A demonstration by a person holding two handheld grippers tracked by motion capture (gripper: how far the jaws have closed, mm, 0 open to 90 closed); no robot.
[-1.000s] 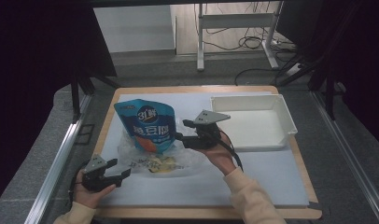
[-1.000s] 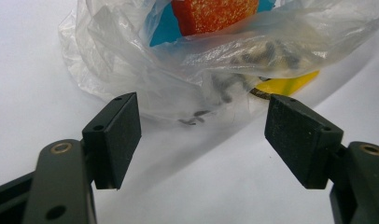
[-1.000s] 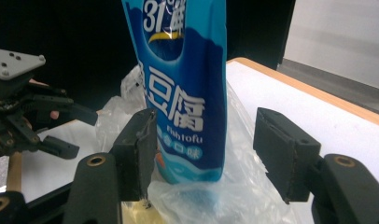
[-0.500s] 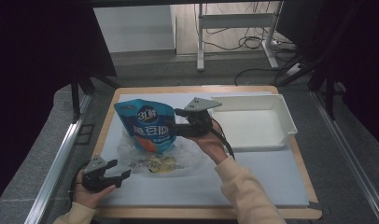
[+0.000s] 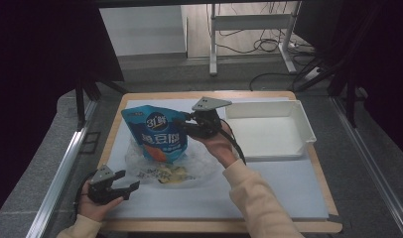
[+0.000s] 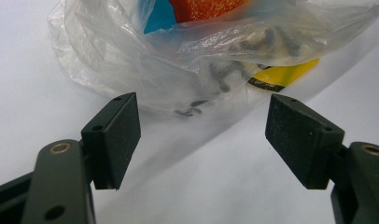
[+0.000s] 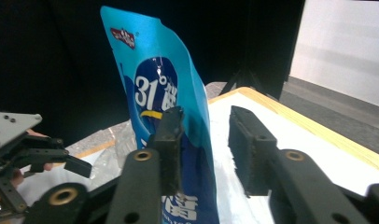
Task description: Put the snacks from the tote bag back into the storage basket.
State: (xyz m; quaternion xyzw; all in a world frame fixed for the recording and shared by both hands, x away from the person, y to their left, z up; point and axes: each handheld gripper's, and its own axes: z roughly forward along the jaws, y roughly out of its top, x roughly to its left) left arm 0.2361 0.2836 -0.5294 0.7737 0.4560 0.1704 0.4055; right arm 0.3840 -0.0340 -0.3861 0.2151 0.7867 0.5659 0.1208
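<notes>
In the right gripper view the blue pouch (image 7: pixel 178 121) runs off the bottom edge, its lower print cut, and one jaw of the right gripper (image 7: pixel 204 149) covers part of its face. In the left gripper view the clear plastic bag (image 6: pixel 178 60) is cropped at the top; the dark print seen through its film is blurred, unreadable. Whether the right gripper's jaws touch the pouch cannot be told

right gripper (image 5: pixel 182 125) at upright blue printed pouch (image 5: pixel 157 134), crumpled clear plastic bag (image 5: pixel 165 168) beneath, left gripper (image 5: pixel 127 182) open nearby, white rectangular tray (image 5: pixel 303 130) right
</notes>
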